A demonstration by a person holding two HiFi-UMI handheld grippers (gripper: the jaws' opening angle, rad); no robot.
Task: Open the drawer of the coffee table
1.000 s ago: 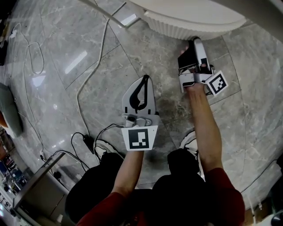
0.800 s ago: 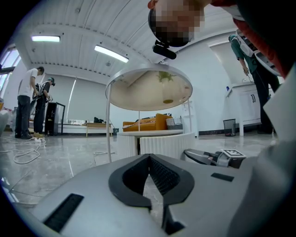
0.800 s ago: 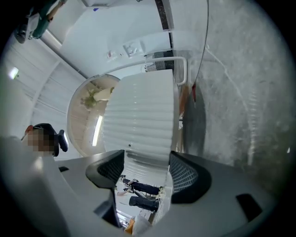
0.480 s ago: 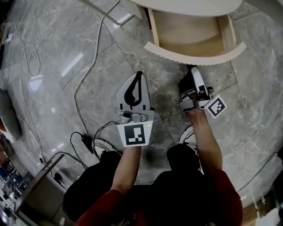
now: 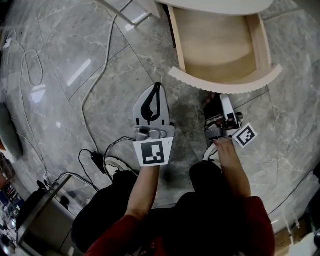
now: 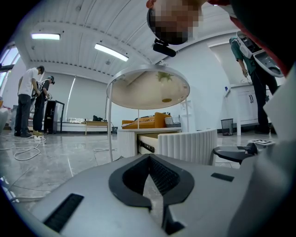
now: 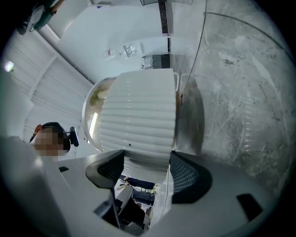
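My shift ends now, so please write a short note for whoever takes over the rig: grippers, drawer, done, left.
Left hand-held gripper: shut, empty, over the floor, apart from the table.
Right hand-held gripper: shut on the ribbed drawer front.
Drawer: pulled well out of the coffee table, nothing inside.
Done: drawer open. Left: probably only to release the front and draw back.

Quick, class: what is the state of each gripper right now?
Left gripper: closed, holding nothing.
Right gripper: closed on the drawer front.
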